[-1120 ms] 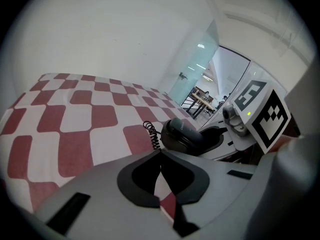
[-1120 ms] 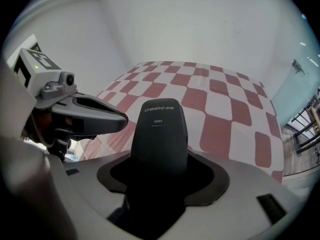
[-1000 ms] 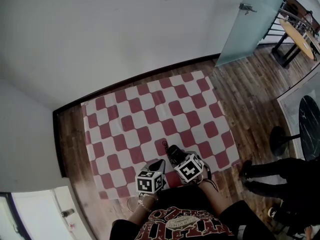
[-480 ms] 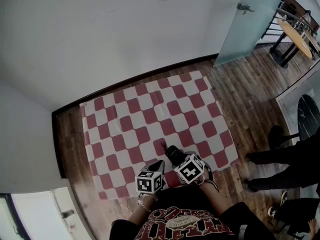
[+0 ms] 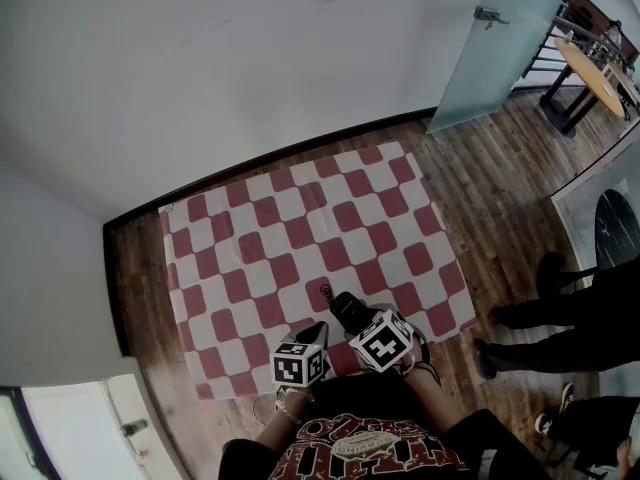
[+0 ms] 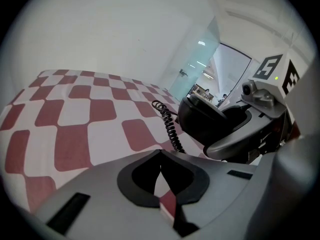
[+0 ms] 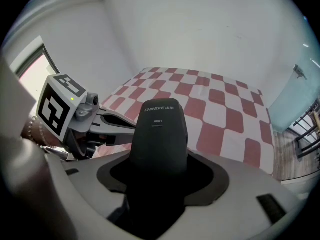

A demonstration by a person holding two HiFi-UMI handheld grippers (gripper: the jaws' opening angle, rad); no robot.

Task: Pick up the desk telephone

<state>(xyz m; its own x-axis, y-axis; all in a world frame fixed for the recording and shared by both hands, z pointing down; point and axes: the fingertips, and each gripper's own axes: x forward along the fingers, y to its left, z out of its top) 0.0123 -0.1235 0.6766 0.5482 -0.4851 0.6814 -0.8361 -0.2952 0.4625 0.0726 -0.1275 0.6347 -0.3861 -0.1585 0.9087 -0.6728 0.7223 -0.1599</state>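
Observation:
The black desk telephone (image 7: 159,134) sits clamped between the jaws of my right gripper (image 7: 160,179), which is shut on it. In the head view the telephone (image 5: 345,310) is over the near edge of the red-and-white checkered cloth (image 5: 300,228), and its coiled cord (image 5: 326,291) trails onto the cloth. My left gripper (image 6: 161,171) is shut with nothing in it and sits just left of the telephone (image 6: 202,121). The cord (image 6: 169,124) lies in front of it. Most of the telephone's underside is hidden by the right gripper.
The cloth lies on a wooden floor against a white wall. A frosted glass door (image 5: 500,38) stands at the back right, with a round table (image 5: 600,68) beyond it. A bystander's dark legs and shoes (image 5: 560,333) are on the floor to the right.
My right gripper with the telephone has shifted only slightly. The bystander's feet at the right have moved. My left gripper stays put.

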